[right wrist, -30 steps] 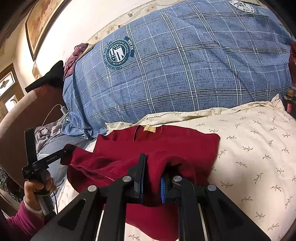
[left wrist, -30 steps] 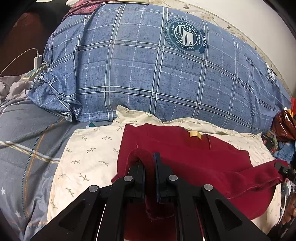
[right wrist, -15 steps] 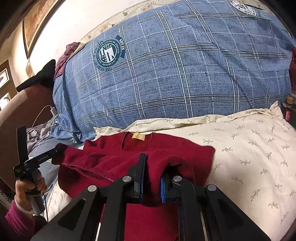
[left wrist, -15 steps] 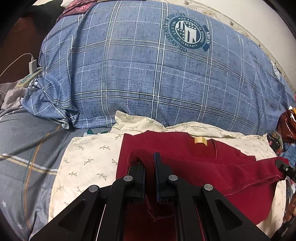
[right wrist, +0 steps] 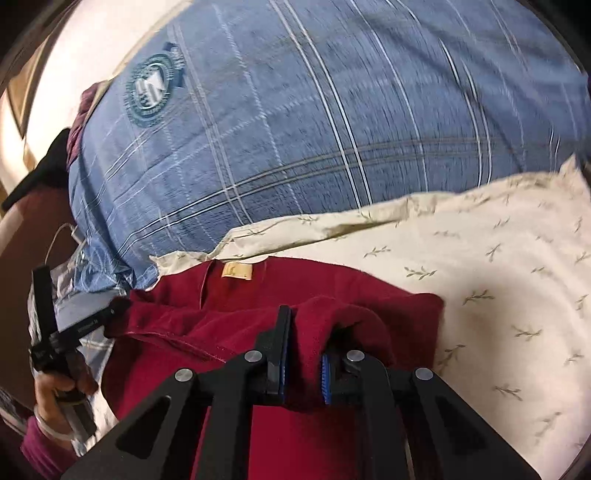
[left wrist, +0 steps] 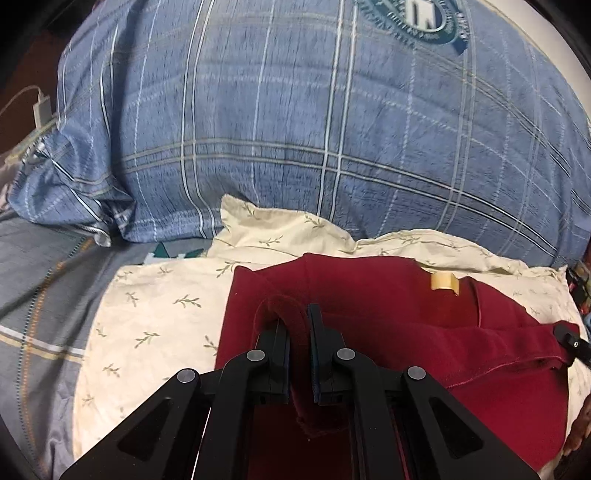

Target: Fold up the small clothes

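Left wrist view is showing first the big blue checked duvet [left wrist: 332, 129], which is filling the whole upper part w/ a round teal badge [left wrist: 413, 18] near its top. Below it the cream pillow [left wrist: 155, 314] w/ small leaf print is lying on the bed, and a grey striped sheet [left wrist: 40, 295] is running along its left side. On the pillow the dark red garment [left wrist: 388, 295] is resting, its neck w/ a beige label [left wrist: 445, 282] pointing toward the duvet.

Left hand-held gripper [left wrist: 298, 354] is pinching a raised fold of the red fabric between its two black fingers, which are standing narrow, approx. closed on the cloth. Right wrist view is showing the right hand-held gripper [right wrist: 303, 360] doing the same on the opposite side of the garment [right wrist: 295, 288]; blue pads [right wrist: 325, 376] are pressing on a thick bunch of fabric. Both edges are lifting above the part which is lying flat.

At far left of the right view, the person's hand [right wrist: 55, 391] is gripping the left tool's handle. A white charger [left wrist: 42, 109] w/ cable is sitting at the left edge.
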